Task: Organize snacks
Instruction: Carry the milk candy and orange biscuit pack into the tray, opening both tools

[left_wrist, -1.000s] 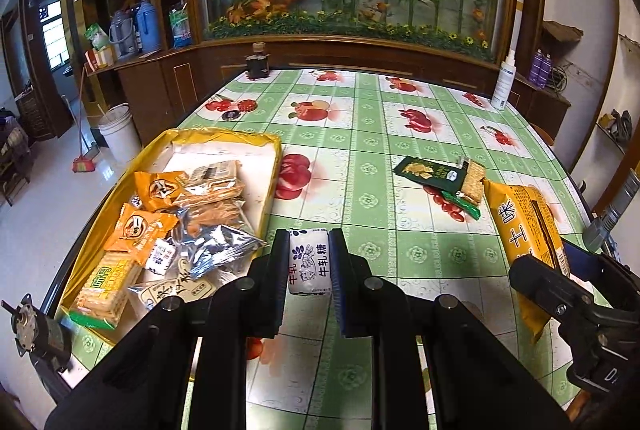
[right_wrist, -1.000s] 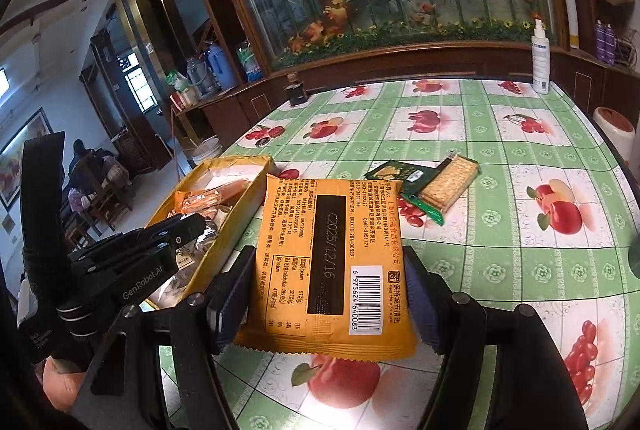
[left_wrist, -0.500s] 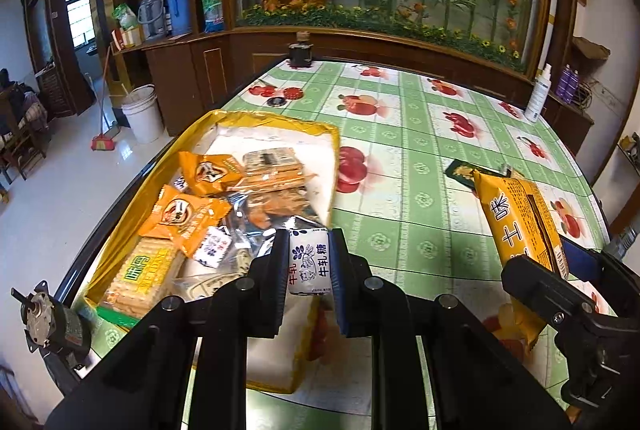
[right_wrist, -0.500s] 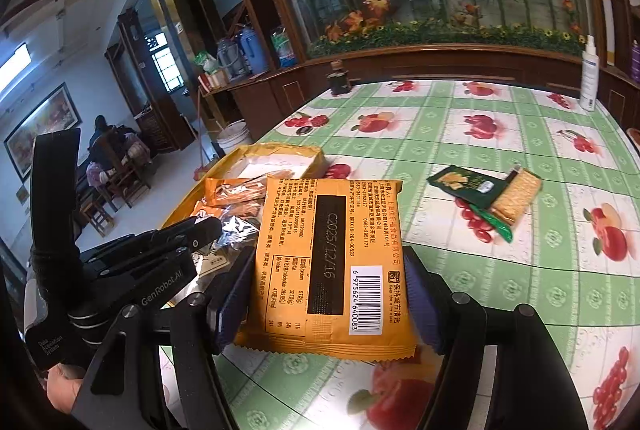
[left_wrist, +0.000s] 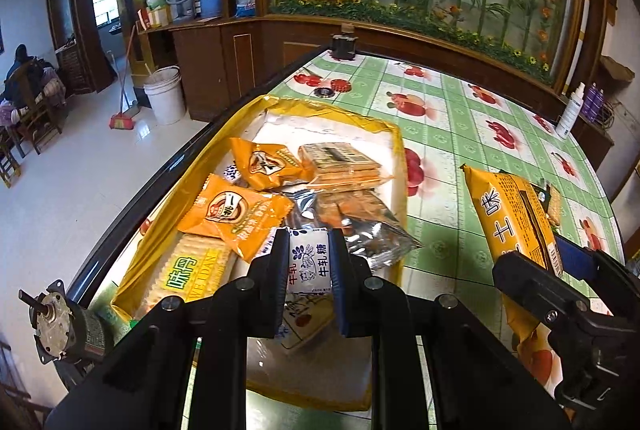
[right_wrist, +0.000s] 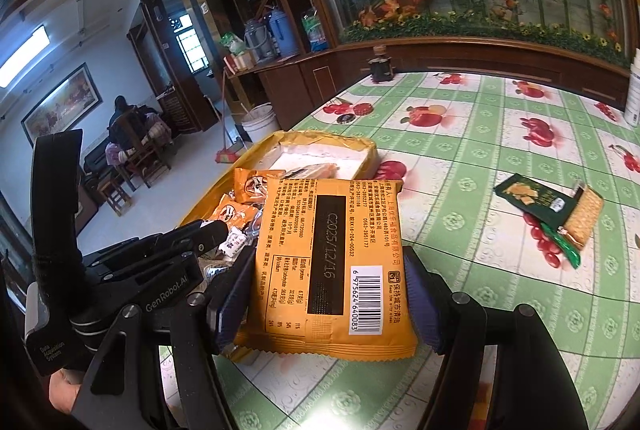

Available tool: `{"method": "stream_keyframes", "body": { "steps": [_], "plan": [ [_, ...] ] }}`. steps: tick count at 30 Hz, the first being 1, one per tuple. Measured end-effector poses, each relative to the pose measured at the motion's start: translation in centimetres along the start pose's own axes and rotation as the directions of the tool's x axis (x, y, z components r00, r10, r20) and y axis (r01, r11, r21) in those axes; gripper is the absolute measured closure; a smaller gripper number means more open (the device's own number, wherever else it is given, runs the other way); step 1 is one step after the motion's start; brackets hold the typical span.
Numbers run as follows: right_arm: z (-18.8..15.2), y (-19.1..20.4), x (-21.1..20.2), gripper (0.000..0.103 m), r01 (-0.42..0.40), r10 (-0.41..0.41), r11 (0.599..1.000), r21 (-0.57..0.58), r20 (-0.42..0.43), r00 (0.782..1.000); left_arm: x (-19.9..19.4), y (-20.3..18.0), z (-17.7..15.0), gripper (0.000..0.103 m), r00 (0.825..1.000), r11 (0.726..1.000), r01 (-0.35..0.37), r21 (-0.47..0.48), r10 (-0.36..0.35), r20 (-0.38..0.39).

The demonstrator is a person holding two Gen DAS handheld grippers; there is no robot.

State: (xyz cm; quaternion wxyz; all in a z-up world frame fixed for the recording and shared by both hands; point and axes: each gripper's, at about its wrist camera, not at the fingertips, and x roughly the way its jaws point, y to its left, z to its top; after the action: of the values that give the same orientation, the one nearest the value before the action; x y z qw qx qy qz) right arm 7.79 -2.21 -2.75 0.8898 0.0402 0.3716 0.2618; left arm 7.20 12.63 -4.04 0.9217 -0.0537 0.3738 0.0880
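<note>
My left gripper [left_wrist: 308, 270] is shut on a small white nougat candy packet [left_wrist: 310, 262] with blue print, held above the near end of the yellow tray [left_wrist: 394, 137]. The tray holds several snack packs: orange packets [left_wrist: 236, 211], a cracker pack [left_wrist: 192, 272], a silver bag [left_wrist: 372, 234]. My right gripper [right_wrist: 328, 294] is shut on a large orange snack bag [right_wrist: 332, 262], barcode side up, held over the tray's right edge. That same orange snack bag [left_wrist: 516, 218] shows at the right of the left wrist view. A green cracker pack [right_wrist: 560, 209] lies on the tablecloth.
The table wears a green checked cloth with fruit prints [left_wrist: 460, 133]. A dark jar [left_wrist: 344, 45] and a white spray bottle [left_wrist: 570, 109] stand at its far edge. Left of the table are open floor, a white bucket [left_wrist: 166, 93] and a broom. A person sits far left.
Both grippers have swung left with their packets: the candy packet went from over the tablecloth to over the tray, and the orange bag now hangs at the tray's edge.
</note>
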Motion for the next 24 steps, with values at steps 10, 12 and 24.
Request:
{"method": "stream_keyframes", "body": {
  "steps": [10, 12, 24],
  "plan": [
    [1.7, 1.0, 4.3, 0.032, -0.046, 0.046, 0.999, 0.000, -0.044, 0.998, 2.1, 2.9, 0.5, 0.086, 0.998, 0.998, -0.035, -0.044, 0.033, -0.046],
    [2.3, 1.0, 5.3, 0.032, -0.062, 0.063, 0.998, 0.016, -0.053, 0.997, 2.4, 3.4, 0.8, 0.086, 0.998, 0.998, -0.040, -0.052, 0.037, -0.054],
    [6.2, 1.7, 11.5, 0.032, -0.093, 0.097, 0.995, 0.048, -0.092, 0.991, 4.4, 4.7, 2.2, 0.086, 0.994, 0.996, -0.078, -0.044, 0.075, -0.081]
  ]
}}
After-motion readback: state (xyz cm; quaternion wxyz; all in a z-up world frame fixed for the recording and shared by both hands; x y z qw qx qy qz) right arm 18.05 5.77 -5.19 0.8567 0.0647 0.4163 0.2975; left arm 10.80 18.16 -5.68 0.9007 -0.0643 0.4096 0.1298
